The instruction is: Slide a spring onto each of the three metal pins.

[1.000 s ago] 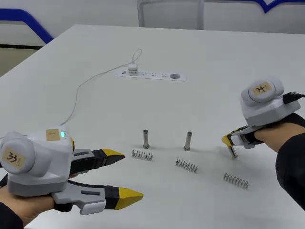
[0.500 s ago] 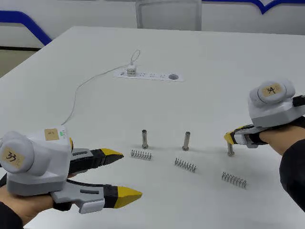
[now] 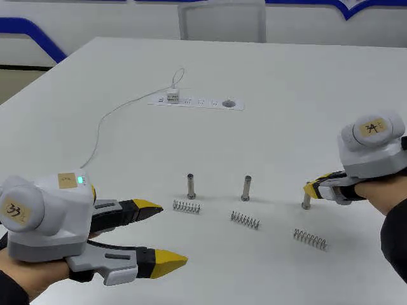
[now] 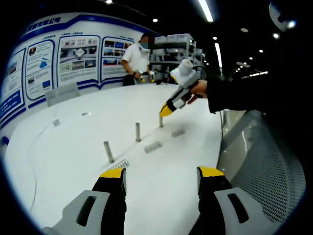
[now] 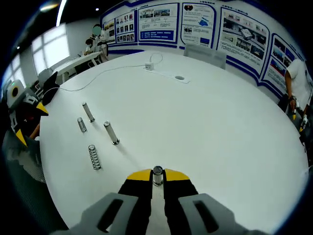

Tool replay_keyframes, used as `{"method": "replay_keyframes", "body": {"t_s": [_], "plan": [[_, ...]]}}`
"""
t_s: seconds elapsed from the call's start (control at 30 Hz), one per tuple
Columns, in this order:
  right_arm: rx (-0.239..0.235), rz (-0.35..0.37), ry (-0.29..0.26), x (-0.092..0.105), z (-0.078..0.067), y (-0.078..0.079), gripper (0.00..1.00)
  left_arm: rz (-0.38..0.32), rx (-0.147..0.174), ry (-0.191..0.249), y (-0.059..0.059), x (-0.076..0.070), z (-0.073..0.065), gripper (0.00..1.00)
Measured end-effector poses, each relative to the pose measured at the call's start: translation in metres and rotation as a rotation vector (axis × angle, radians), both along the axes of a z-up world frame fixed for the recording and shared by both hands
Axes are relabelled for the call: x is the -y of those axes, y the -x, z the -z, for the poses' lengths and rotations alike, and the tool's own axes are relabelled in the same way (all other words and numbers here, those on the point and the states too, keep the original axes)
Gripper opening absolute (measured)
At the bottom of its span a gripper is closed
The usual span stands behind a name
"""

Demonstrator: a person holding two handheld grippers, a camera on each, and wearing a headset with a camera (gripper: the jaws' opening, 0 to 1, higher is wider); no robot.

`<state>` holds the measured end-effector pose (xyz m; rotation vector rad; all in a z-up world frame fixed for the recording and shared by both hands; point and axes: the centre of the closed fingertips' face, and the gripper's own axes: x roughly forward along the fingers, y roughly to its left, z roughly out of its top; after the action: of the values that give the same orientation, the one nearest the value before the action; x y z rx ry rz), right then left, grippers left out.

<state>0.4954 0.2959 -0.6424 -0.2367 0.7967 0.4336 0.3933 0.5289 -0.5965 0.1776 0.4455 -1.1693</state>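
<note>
Head view puts the left gripper (image 3: 172, 233) in the lower left of the frame, held in a hand over the white bench (image 3: 286, 82). Its yellow-tipped fingers (image 3: 166, 259) are spread wide with nothing between them. At the right edge of the frame the right gripper (image 3: 310, 189) reaches in, its fingers pinched together on the top of the right pin (image 3: 306, 203), which stands upright on the bench. The left pin (image 3: 190, 186) and the middle pin (image 3: 246, 188) stand upright in a row with it across the middle of the frame.

Just below each pin in the frame a spring lies flat on the bench, apart from its pin: the left spring (image 3: 186, 206), the middle spring (image 3: 245, 220) and the right spring (image 3: 310, 239). In the upper middle of the frame lies a power strip (image 3: 203, 102) with a white plug (image 3: 172, 96) in it. A thin cable (image 3: 102, 122) curves from it toward the left of the frame.

Left gripper view shows its own two fingers (image 4: 112, 181) rising from the bottom edge, well apart and holding nothing. Beyond them the pins and springs run in a diagonal line up to the right gripper (image 4: 166, 110) near the centre.

Right gripper view shows the right pin's round head (image 5: 157, 171) at bottom centre, clamped between the two yellow fingertips (image 5: 139, 176). The other two pins and two of the springs lie to the left of the frame.
</note>
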Motion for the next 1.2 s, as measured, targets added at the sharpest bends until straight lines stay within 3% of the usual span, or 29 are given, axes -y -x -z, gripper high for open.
{"method": "replay_keyframes", "body": {"t_s": [0.57,0.73,1.2], "plan": [[0.014,-0.022,0.017,0.002,0.002,0.001,0.10,0.001,0.002,-0.004,0.000,0.000,0.000,0.60],[0.014,-0.022,0.017,0.003,0.002,0.002,0.14,0.001,0.001,-0.005,0.000,0.000,0.001,0.60],[0.015,-0.031,0.027,0.007,-0.001,0.014,0.17,0.004,0.001,-0.003,0.001,0.001,0.000,0.60]]}}
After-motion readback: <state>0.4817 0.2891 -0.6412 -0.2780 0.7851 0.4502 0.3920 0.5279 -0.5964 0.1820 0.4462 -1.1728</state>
